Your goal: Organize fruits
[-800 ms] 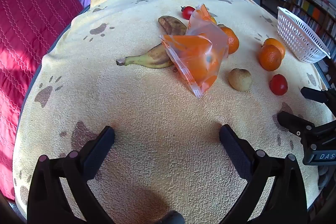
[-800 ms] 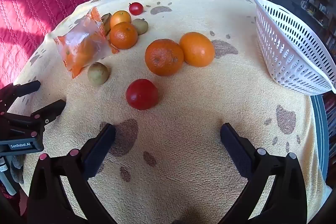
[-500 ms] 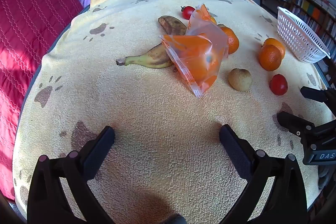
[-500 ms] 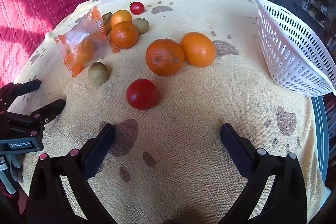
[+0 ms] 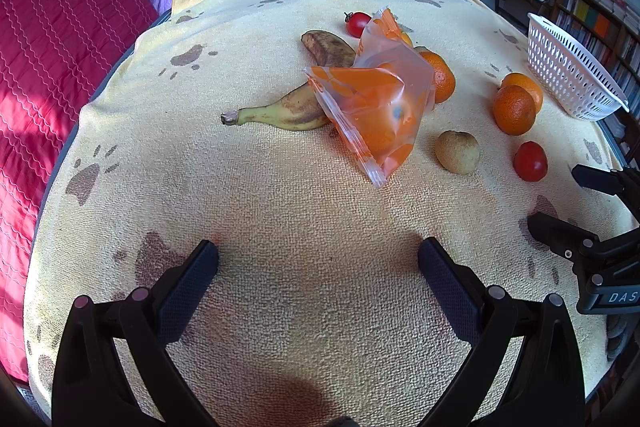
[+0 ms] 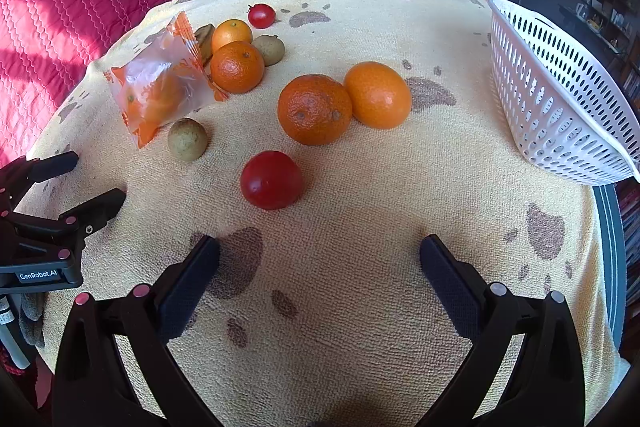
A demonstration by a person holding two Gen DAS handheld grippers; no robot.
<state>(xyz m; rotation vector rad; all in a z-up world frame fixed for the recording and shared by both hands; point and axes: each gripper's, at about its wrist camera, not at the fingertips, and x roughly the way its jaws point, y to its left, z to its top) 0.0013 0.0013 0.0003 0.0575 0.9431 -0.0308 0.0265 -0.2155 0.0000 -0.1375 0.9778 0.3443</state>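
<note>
Right claw [image 6: 319,259] gaping, nothing held; I've got the tomato [image 6: 271,179] dead ahead, slightly left, nearer than left claw [image 5: 318,259], also agape.

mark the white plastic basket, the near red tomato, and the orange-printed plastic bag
white perforated plastic basket [image 6: 560,107]: right wrist view, side wall.
round red tomato [image 6: 271,179]: right wrist view, middle of its skin.
clear orange-printed plastic bag [image 5: 376,107]: left wrist view, middle of its face.
</note>
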